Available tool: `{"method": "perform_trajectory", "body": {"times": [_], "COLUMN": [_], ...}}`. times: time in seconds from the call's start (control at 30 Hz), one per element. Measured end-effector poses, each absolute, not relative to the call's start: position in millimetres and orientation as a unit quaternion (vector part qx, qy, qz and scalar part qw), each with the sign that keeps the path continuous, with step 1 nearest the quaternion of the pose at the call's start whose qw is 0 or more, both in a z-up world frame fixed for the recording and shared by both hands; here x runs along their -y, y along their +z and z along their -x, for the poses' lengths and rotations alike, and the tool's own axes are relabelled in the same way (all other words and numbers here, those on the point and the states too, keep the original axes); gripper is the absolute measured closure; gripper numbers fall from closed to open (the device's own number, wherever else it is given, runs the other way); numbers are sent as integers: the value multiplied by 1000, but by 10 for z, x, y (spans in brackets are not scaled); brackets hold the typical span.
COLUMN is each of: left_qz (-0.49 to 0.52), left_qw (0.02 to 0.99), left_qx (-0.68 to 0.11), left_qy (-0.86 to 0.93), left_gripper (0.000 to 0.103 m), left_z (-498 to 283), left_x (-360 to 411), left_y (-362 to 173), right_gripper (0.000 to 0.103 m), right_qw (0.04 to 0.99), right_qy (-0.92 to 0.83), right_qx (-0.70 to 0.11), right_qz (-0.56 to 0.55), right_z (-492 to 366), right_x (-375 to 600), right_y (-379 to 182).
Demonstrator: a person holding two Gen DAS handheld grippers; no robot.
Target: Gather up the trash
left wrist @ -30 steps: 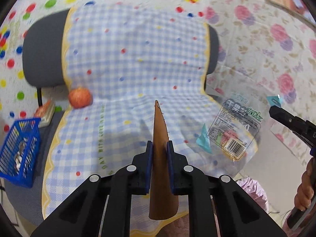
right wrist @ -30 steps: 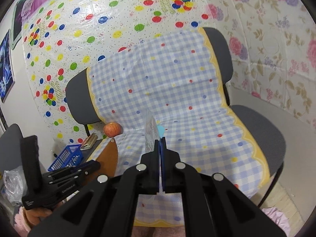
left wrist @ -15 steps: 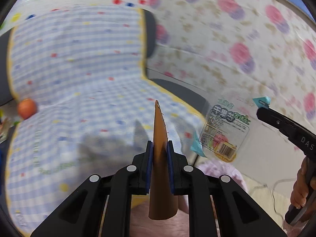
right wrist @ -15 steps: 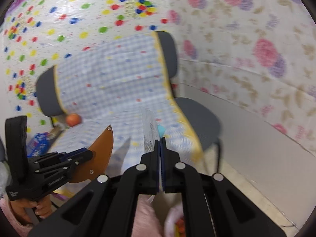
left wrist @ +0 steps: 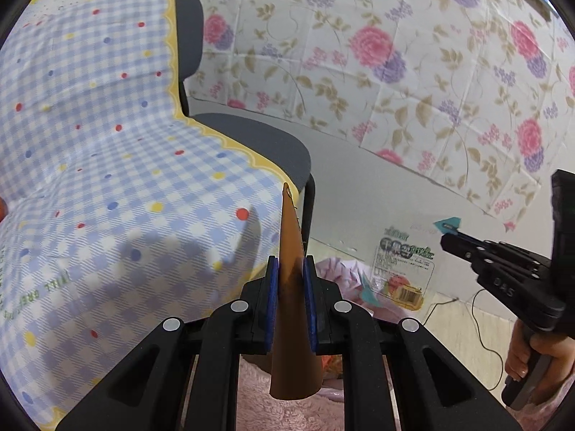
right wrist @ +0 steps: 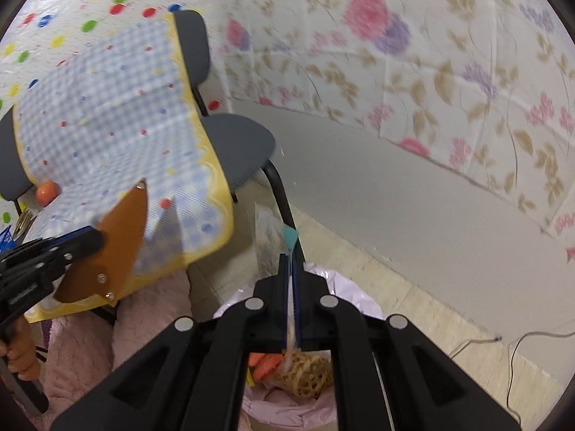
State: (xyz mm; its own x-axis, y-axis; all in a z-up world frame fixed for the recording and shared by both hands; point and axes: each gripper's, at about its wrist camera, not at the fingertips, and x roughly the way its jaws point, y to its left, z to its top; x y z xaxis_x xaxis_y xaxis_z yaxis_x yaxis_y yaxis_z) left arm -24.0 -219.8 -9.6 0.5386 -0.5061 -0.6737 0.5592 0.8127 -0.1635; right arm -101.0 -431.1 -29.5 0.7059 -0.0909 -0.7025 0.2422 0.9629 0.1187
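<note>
My left gripper is shut on a brown leather-like flat piece, held edge-on past the chair's front right corner; the piece also shows in the right wrist view. My right gripper is shut on a clear plastic snack wrapper with teal corners. The wrapper hangs over a pink-lined trash bin holding orange and straw-coloured scraps. In the left wrist view the right gripper holds the wrapper above the pink bag.
A grey chair draped with a blue checked cloth stands on the left. An orange fruit lies at the seat's back. A floral-papered wall runs behind. A cable lies on the floor at right.
Both grippers have swung right, away from the chair seat, carrying the brown piece and the wrapper. The trash bin has come into view under the right gripper.
</note>
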Motion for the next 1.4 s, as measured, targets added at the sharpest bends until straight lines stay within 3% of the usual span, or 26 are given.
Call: {"method": "perform_trajectory", "body": {"times": [0.03, 0.07, 0.1, 0.77, 0.8, 0.87, 0.9, 1.1, 1.4], "left_qz": [-37, -38, -39, -79, -77, -74, -67, -49, -49], "left_qw": [876, 875, 874, 845, 843, 844, 852, 865, 879], "left_qx": [-373, -375, -376, -388, -388, -388, -382, -399, -409], "left_qy": [-304, -305, -305, -361, -366, -362, -351, -300, -239], "left_gripper": [88, 88, 88, 85, 80, 30, 26, 15, 13], "left_z": [240, 245, 253, 294, 278, 254, 245, 171, 231], "left_x": [2216, 2224, 2232, 2859, 2900, 2918, 2885, 2602, 2157], "left_y": [-102, -112, -119, -293, -288, -279, -264, -293, -218], "right_gripper": [89, 74, 69, 60, 59, 57, 56, 47, 7], "right_qw": [916, 915, 916, 930, 931, 931, 931, 931, 938], "right_qy": [-90, -89, -90, -77, -77, -79, -80, -78, -51], "right_qx": [-377, -378, -377, -330, -328, -325, -325, -327, -324], "right_qz": [-106, -109, -108, -141, -142, -143, -144, -146, -110], "right_z": [994, 986, 981, 1067, 1076, 1100, 1119, 1111, 1044], "right_x": [4331, 4350, 4347, 4542, 4558, 4570, 4576, 4569, 4238], "right_y": [-321, -347, -345, -110, -102, -97, -98, -94, 41]}}
